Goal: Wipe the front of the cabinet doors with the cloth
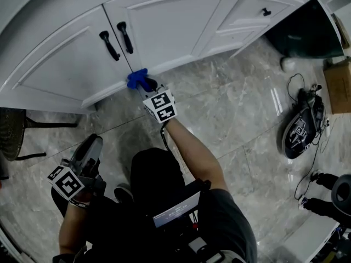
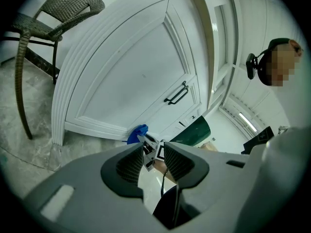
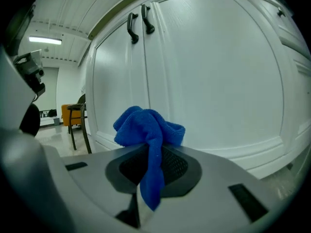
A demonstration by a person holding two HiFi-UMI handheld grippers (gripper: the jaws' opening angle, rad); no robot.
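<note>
Two white cabinet doors [image 1: 159, 26] with black handles [image 1: 125, 36] meet at a centre seam. My right gripper [image 1: 147, 86] is shut on a bunched blue cloth [image 1: 137, 78], held at the doors' bottom edge by the seam. In the right gripper view the blue cloth [image 3: 148, 130] bulges out of the gripper [image 3: 151, 165], close to the white doors [image 3: 214, 72]; whether it touches them I cannot tell. My left gripper [image 1: 90, 149] hangs low at the left, far from the cabinet. In the left gripper view its jaws [image 2: 154, 160] stand open and empty, with the cloth [image 2: 137, 134] beyond.
A dark wicker chair [image 1: 13, 133] stands left of the cabinet, also as the chair [image 2: 46, 18]. Cables and a dark device [image 1: 300, 129] lie on the marble floor at the right. A dark green bin [image 1: 304, 34] sits by the cabinet's right end.
</note>
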